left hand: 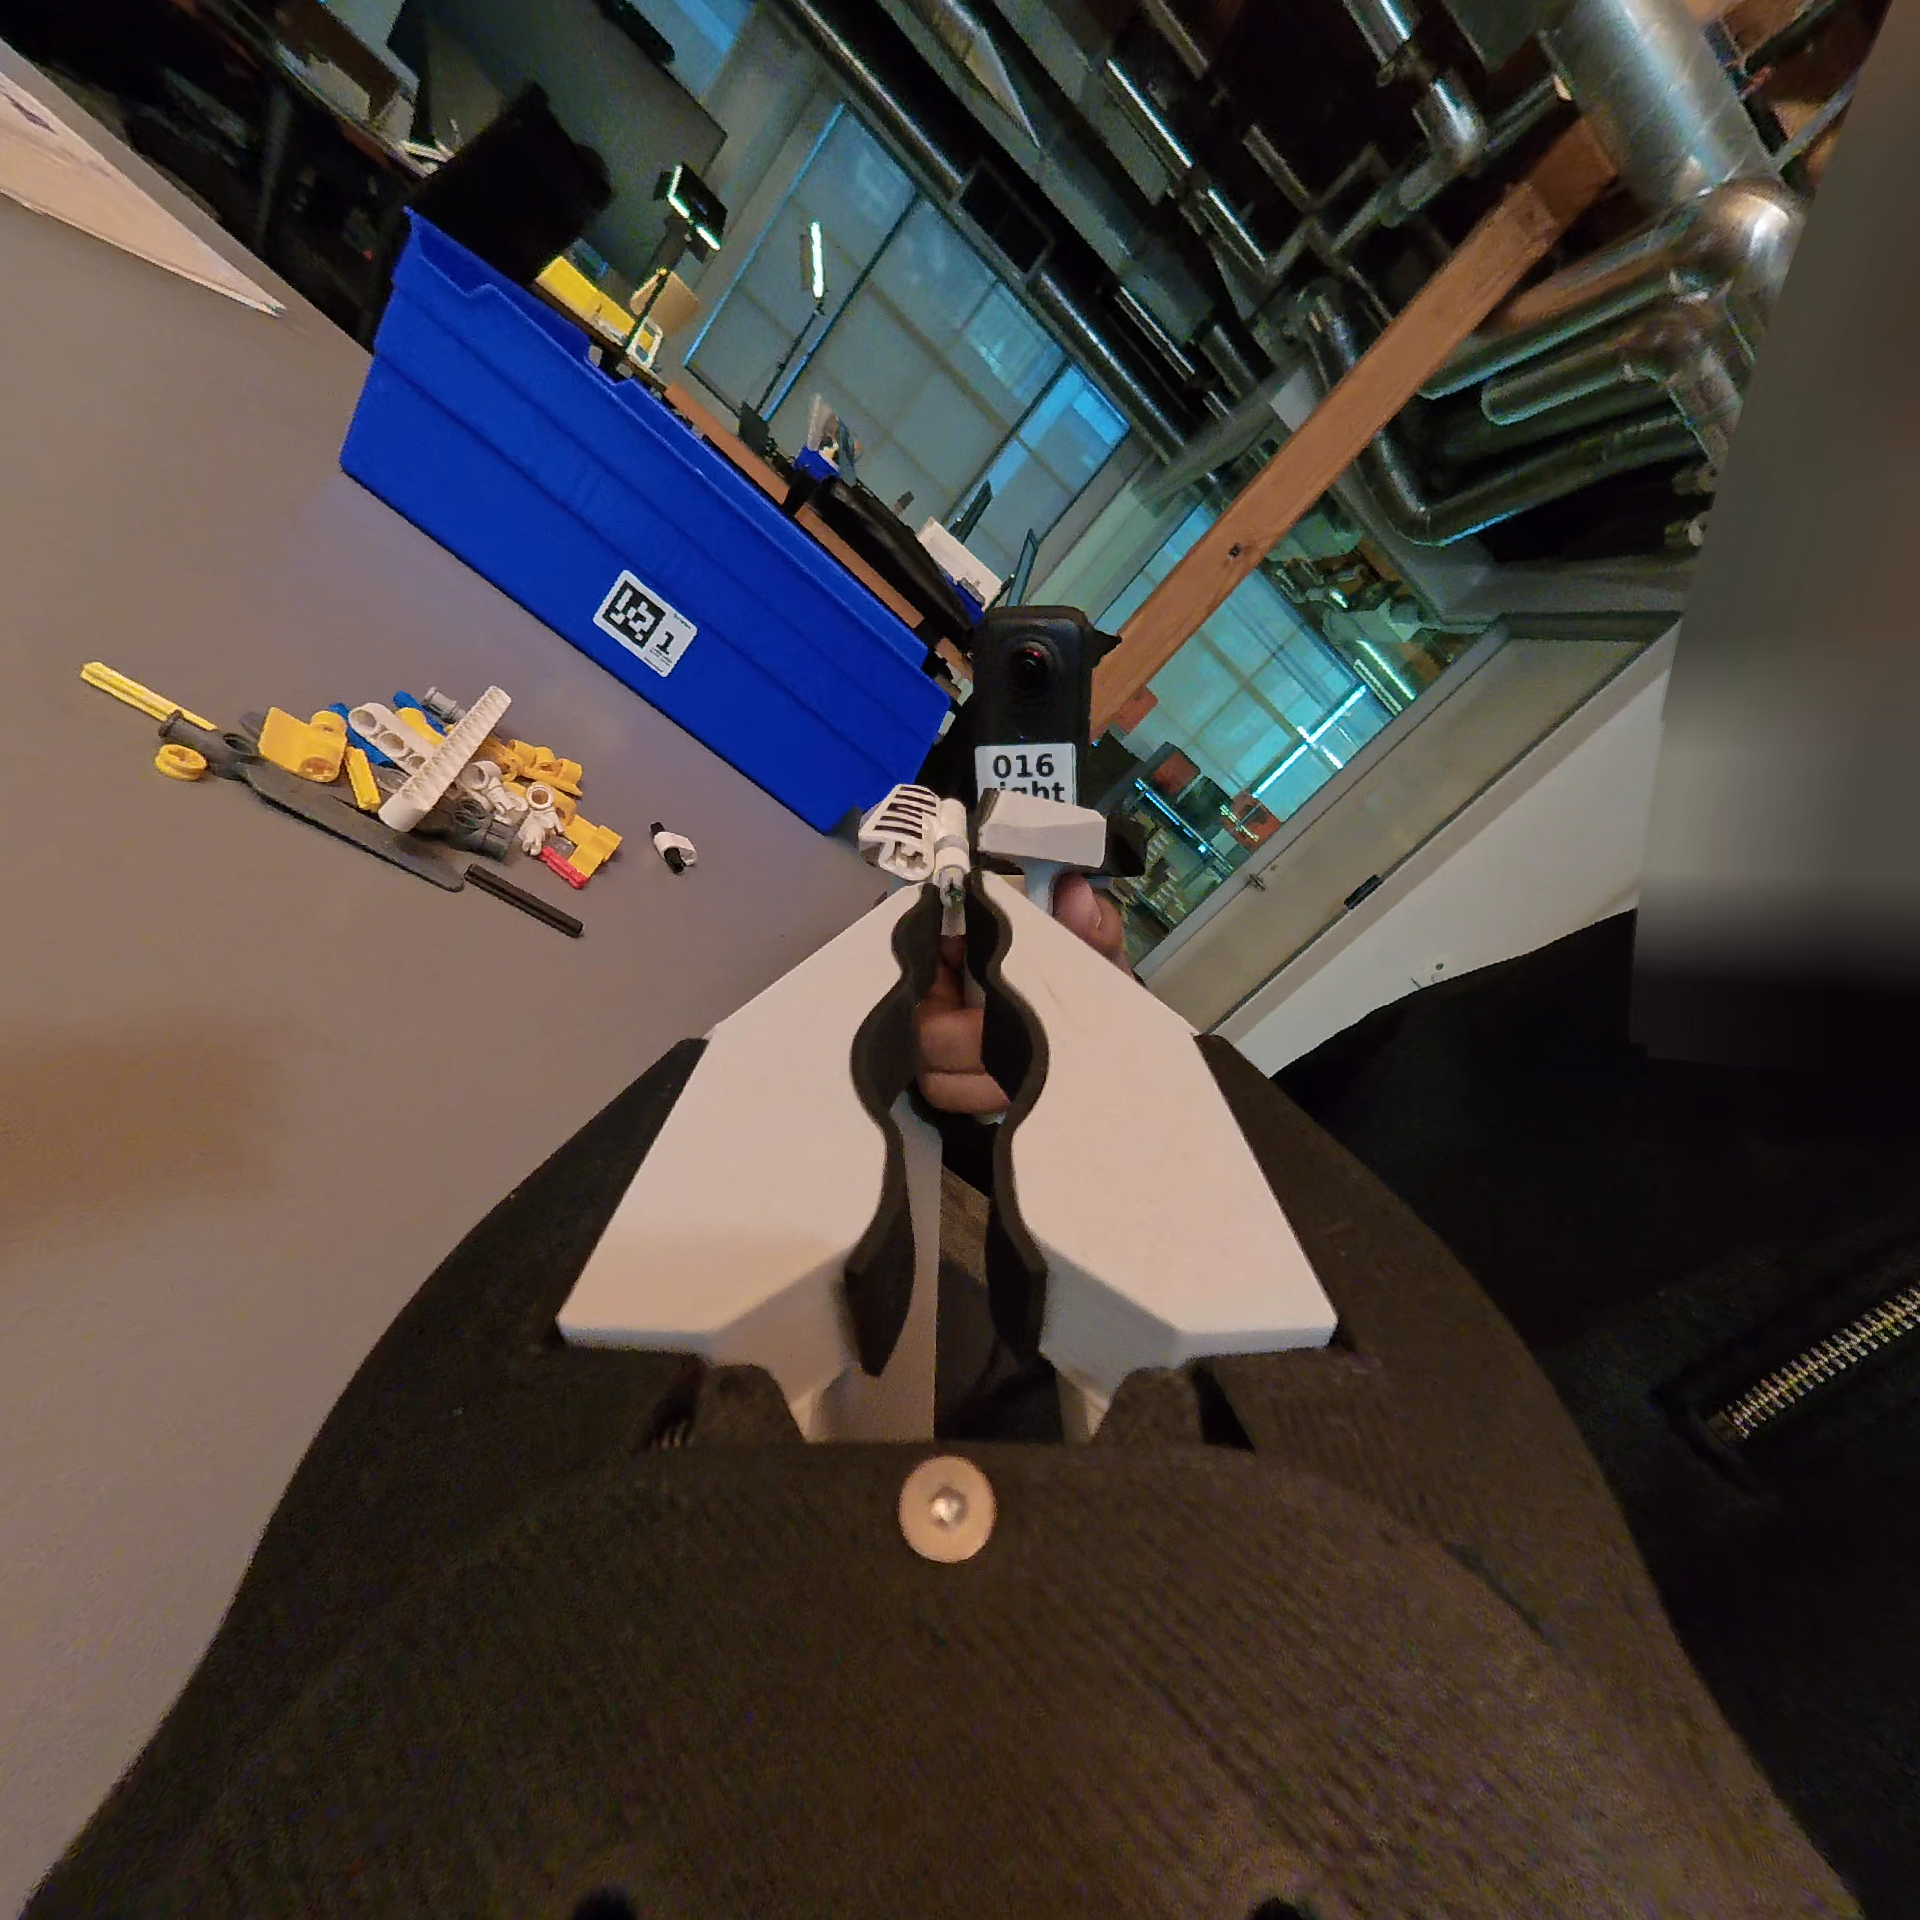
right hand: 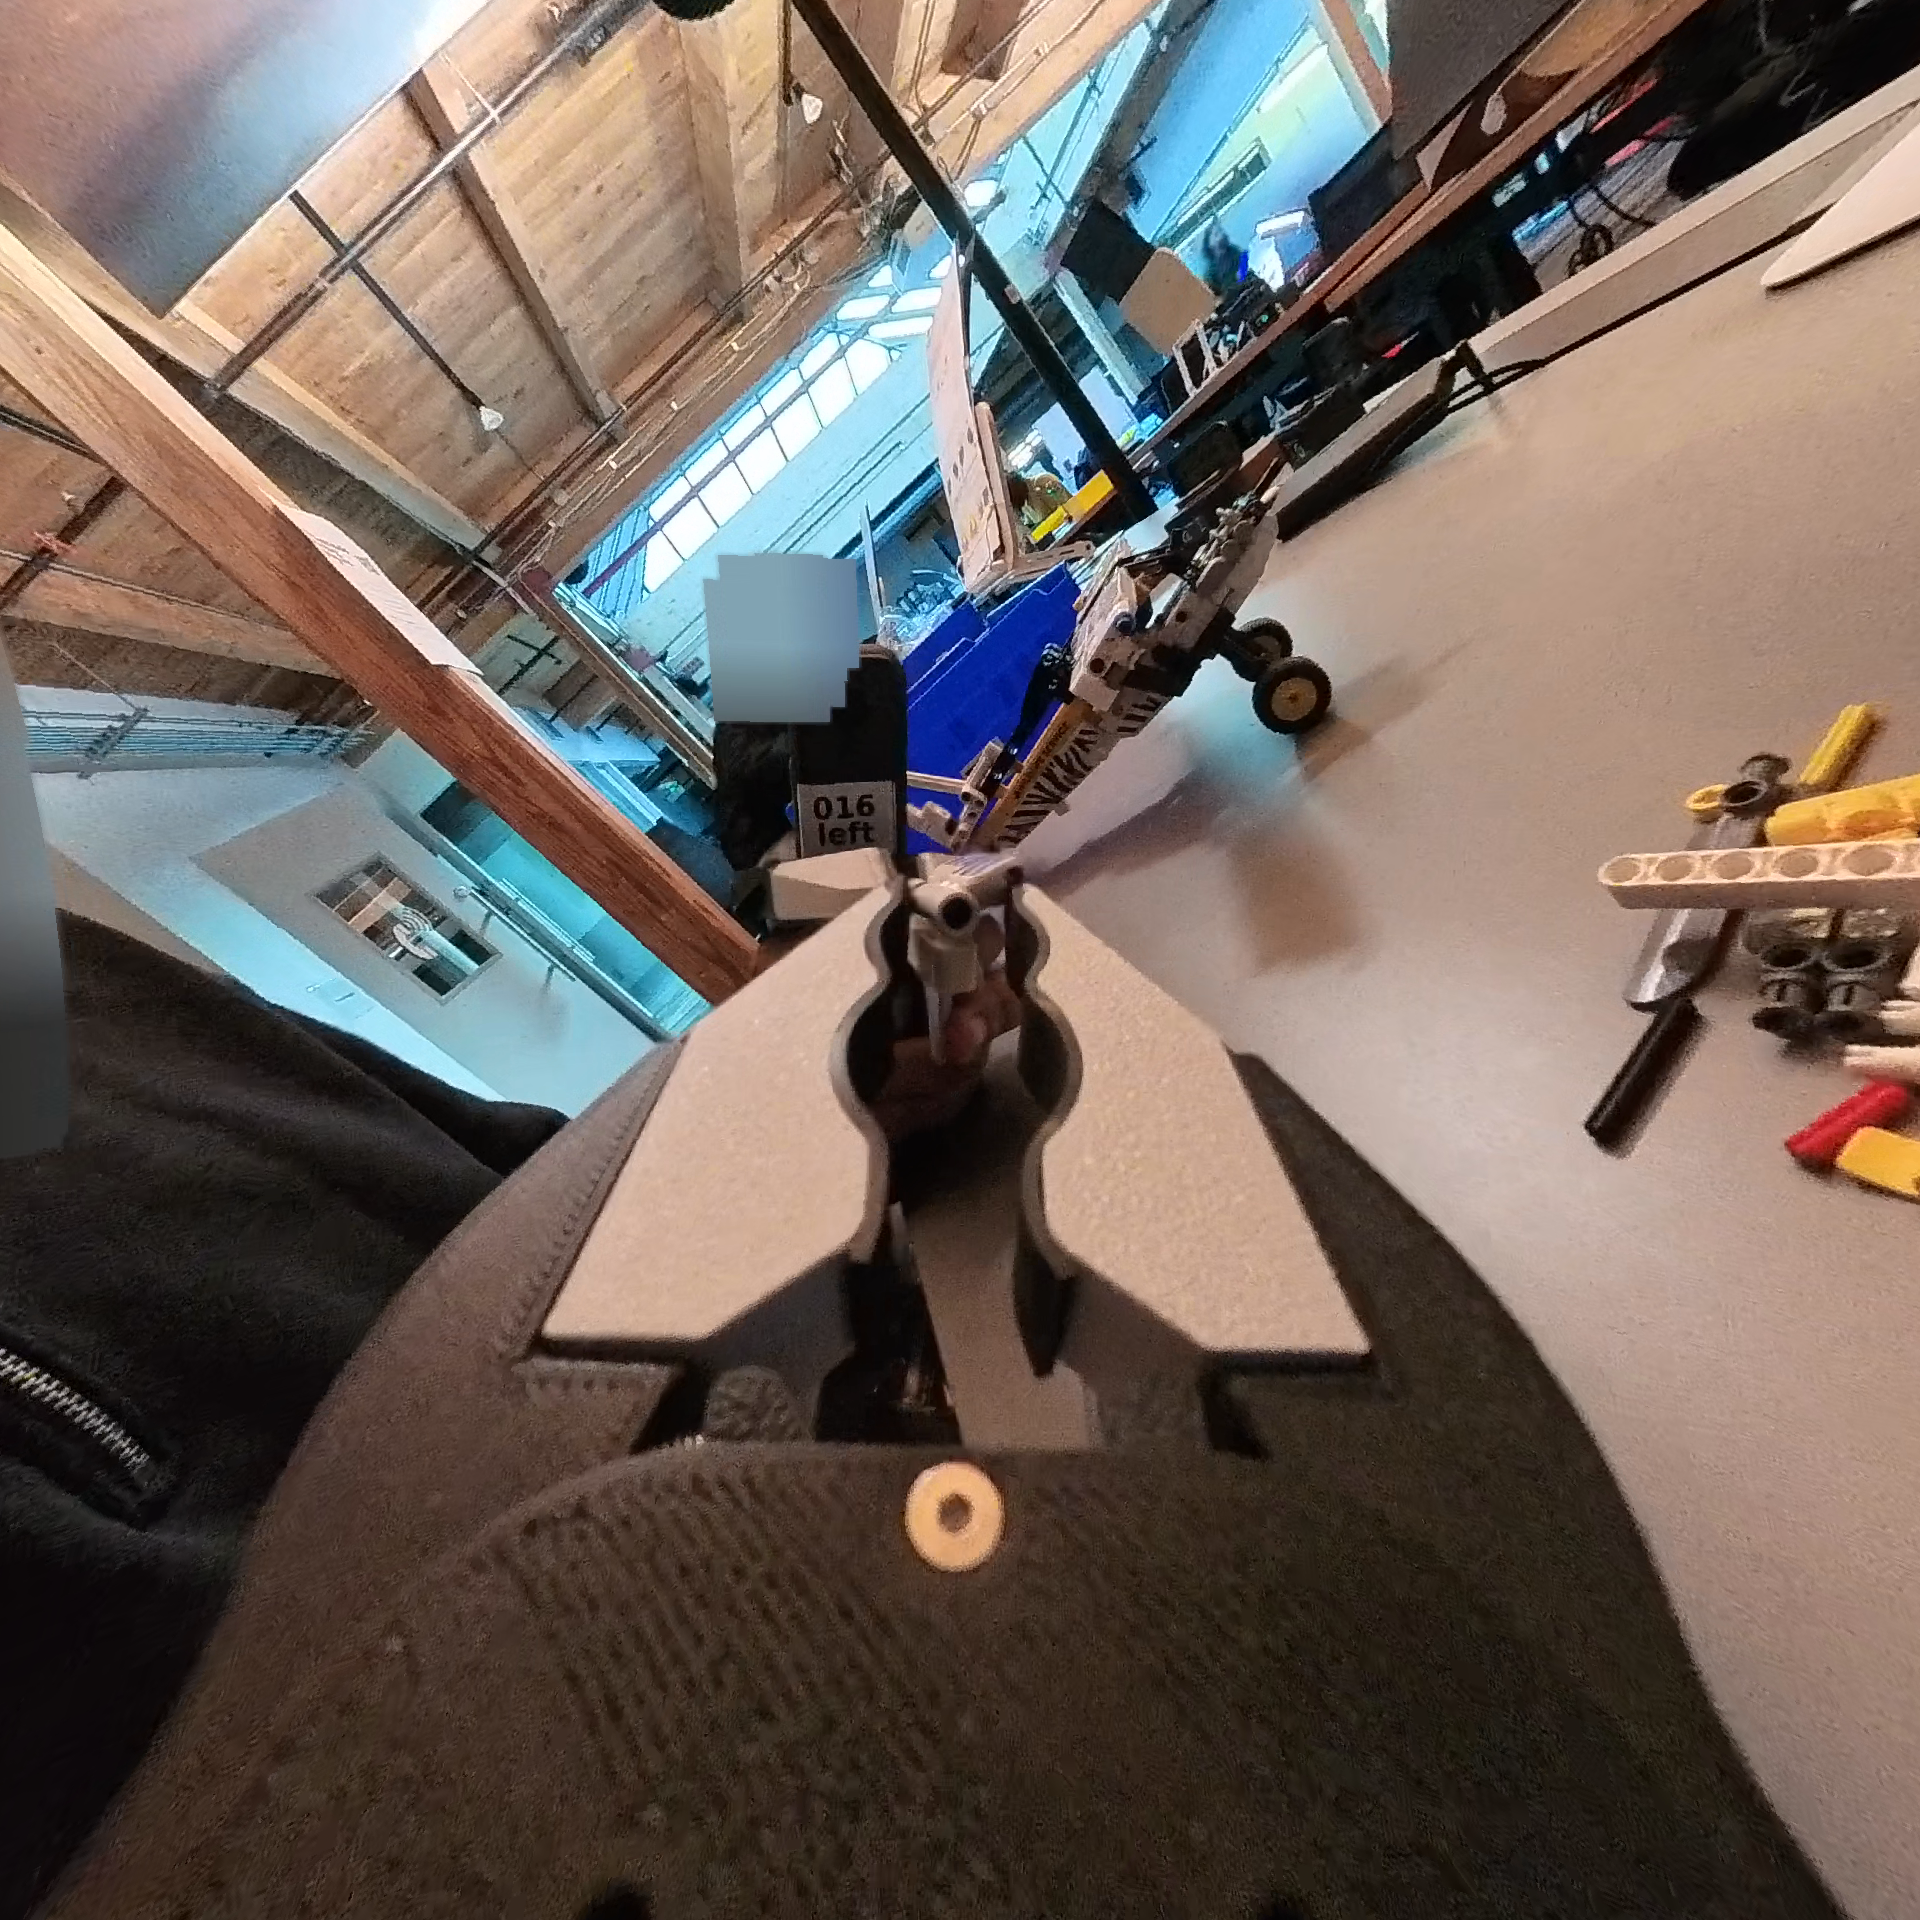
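Now the left gripper point(left hand: 954, 896) pinches a thin pin on a small white striped connector piece point(left hand: 906, 828), lifted over the grey table point(left hand: 208, 1039). Meeting it, the right gripper point(right hand: 961, 906) clamps a white connector point(right hand: 951, 914); best keep both axes aligned and press gently.

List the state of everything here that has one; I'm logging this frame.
left gripper: shut, pinching a white piece.
right gripper: closed on the same piece.
white piece: held in the air by both grippers.
blue bin: upright on the table.
loose parts: heaped on table.
wheeled model: resting on table.
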Available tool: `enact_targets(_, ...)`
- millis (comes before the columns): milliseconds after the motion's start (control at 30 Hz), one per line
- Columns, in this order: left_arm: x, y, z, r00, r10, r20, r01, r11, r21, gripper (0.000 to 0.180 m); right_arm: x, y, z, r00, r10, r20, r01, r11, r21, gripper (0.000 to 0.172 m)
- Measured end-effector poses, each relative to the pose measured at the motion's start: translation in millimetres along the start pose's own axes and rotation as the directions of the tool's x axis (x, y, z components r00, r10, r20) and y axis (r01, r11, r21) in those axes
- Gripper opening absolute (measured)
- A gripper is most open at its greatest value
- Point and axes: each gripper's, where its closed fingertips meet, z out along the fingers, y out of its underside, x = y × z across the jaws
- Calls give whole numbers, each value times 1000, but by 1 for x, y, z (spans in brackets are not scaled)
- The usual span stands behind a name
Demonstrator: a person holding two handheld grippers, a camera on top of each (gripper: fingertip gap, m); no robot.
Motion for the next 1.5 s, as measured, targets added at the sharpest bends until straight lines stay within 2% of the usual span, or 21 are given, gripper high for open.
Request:
enact_targets(67, 1, 1, 1, 1000, 4, -3, -4, 1000, -1, 0, -2, 6, 3, 1000, 8, 11, -8, 999, -36, 16)
enact_targets(100, 2, 1, 2, 1000, 6, -4, -6, 1000, 0, 0, -4, 7, 4, 1000, 7, 24, -6, 999, -39, 9)
enact_targets(200, 3, 0, 3, 1000, 12, -10, -12, 1000, 11, 0, -10, 2, 5, 997, 29, 66, -30, 1000, 9, 4)
enact_targets(733, 7, -3, 8, 994, 99, 51, -103, 992, 68, 0, -13, -12, 1, 994, 45, 101, -57, 991, 125, 4)
enact_targets(767, 7, -3, 8, 993, 104, 51, -108, 992, 70, 0, -14, -14, 0, 994, 44, 104, -59, 988, 142, 5)
enact_targets(800, 8, -3, 7, 993, 112, 48, -115, 991, 72, 0, -11, -25, -7, 992, 60, 107, -83, 973, 217, 5)
enact_targets(867, 2, -22, -10, 996, 62, 65, -74, 978, 197, 0, 8, -51, -39, 980, 149, 131, -186, 919, 348, 5)
enact_targets(900, 0, -27, -18, 998, 44, 47, -53, 975, 216, 0, 13, -54, -46, 987, 129, 100, -156, 927, 340, 5)
enact_targets(967, -1, -25, -17, 990, 112, 86, -125, 978, 168, 0, 10, -47, -39, 999, 27, 18, -31, 964, 266, 5)
enact_targets(1000, -1, -21, -12, 985, 140, 105, -154, 979, 135, 0, 7, -40, -31, 1000, 20, 22, -25, 971, 237, 5)
enact_targets(1100, -1, -14, -3, 981, 152, 122, -165, 981, 102, 0, -1, -23, -14, 996, 57, 69, -67, 986, 151, 4)
enact_targets(1200, 0, -9, 1, 988, 121, 93, -128, 989, 72, 15, -3, -15, -8, 994, 70, 79, -77, 992, 99, 5)
enact_targets(1267, 2, -5, 3, 993, 99, 68, -103, 993, 58, 19, -5, -14, -6, 988, 108, 113, -118, 989, 90, 4)
enact_targets(1500, 9, 1, 8, 997, 70, 22, -71, 997, 44, 10, -11, -2, 3, 983, 127, 130, -131, 991, 28, 4)
